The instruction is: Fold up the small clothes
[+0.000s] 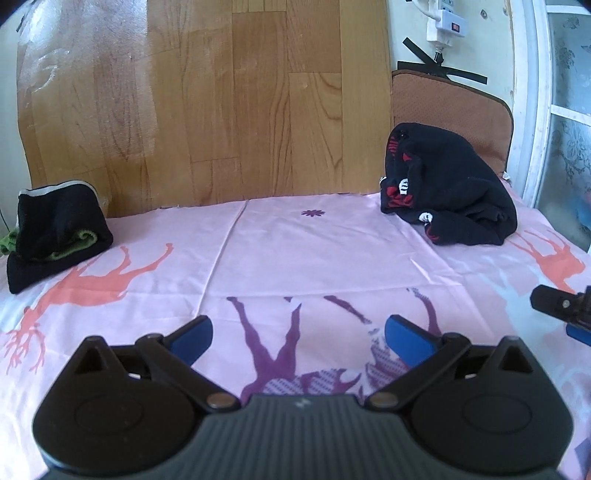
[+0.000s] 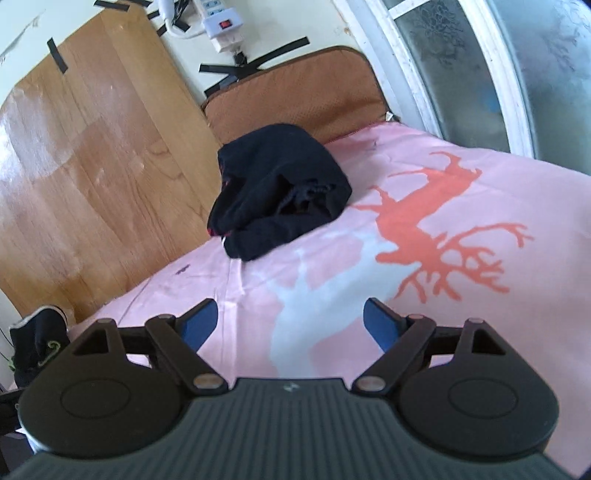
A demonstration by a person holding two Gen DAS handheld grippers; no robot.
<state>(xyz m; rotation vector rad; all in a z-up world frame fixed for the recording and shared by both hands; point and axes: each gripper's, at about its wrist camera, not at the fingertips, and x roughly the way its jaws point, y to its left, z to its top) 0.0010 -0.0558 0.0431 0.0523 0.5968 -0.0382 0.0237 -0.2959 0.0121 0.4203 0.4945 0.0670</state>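
A crumpled black garment with red and white marks (image 1: 450, 188) lies at the far right of the pink deer-print sheet (image 1: 295, 251); it also shows in the right wrist view (image 2: 280, 192). A folded black bundle with green lining (image 1: 55, 229) sits at the far left, and shows in the right wrist view (image 2: 37, 347). My left gripper (image 1: 298, 341) is open and empty over the sheet's near middle. My right gripper (image 2: 290, 326) is open and empty, near the front right; its tip shows in the left wrist view (image 1: 565, 306).
A wood-grain board (image 1: 207, 103) leans on the wall behind the sheet. A brown cushion (image 2: 295, 96) stands behind the black garment. A power strip (image 2: 218, 22) hangs on the wall. A window frame (image 2: 436, 74) runs along the right side.
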